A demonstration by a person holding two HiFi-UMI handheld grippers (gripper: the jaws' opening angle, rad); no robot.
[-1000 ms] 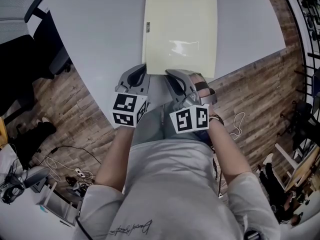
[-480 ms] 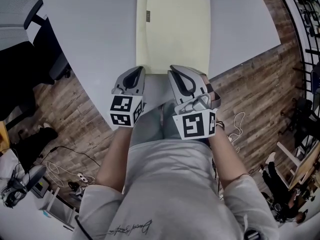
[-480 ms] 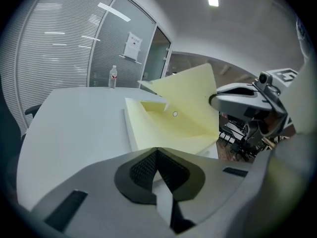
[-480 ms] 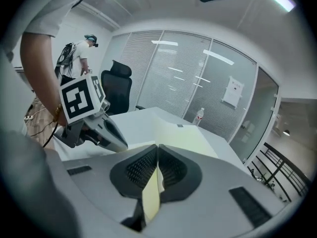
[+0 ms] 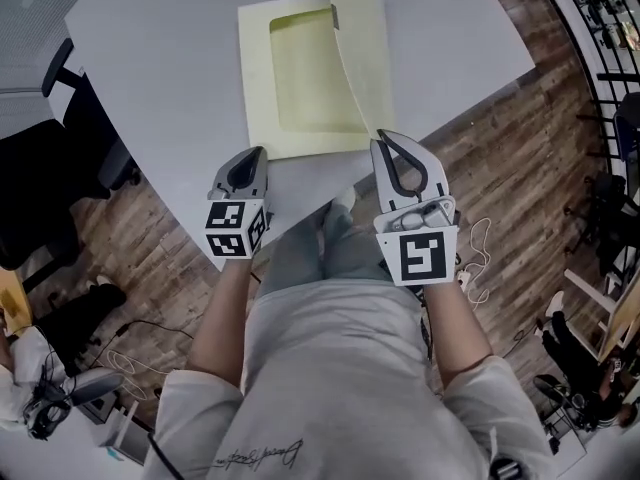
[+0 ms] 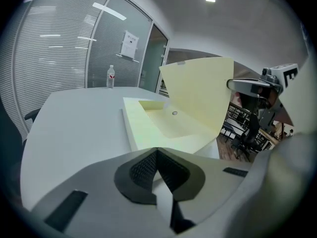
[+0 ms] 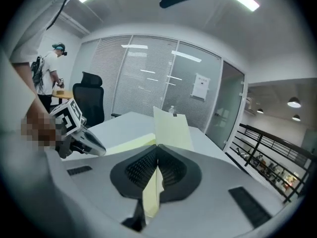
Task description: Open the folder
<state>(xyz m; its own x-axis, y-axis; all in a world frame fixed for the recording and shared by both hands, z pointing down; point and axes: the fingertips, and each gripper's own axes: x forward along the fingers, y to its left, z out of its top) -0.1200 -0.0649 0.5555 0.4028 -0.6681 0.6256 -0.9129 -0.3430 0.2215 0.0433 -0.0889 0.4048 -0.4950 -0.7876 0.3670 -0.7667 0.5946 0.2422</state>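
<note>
Counting two grippers up close, one per hand. Got the left gripper (image 5: 254,152) with its jaws pressed together on nothing, tips sitting just by the near left corner of the folder (image 5: 290,83). Can't tell if it's actually touching. Got the right gripper (image 5: 384,137) pinched tight on the near corner of the front cover (image 5: 360,53), thin yellow sheet sandwiched between the pads and held up off the table.

Just one folder, lying on the one grey table (image 5: 160,58) close to its near edge. Back leaf flat with an inside pocket showing, front cover standing up along the folder's right side.

Plenty of bare tabletop left of the folder and beyond it, way less on the right, with the table edge near. Farther off, spotting one bottle (image 6: 110,76) at the far end of the table and a black office chair (image 7: 91,103) beside it.
</note>
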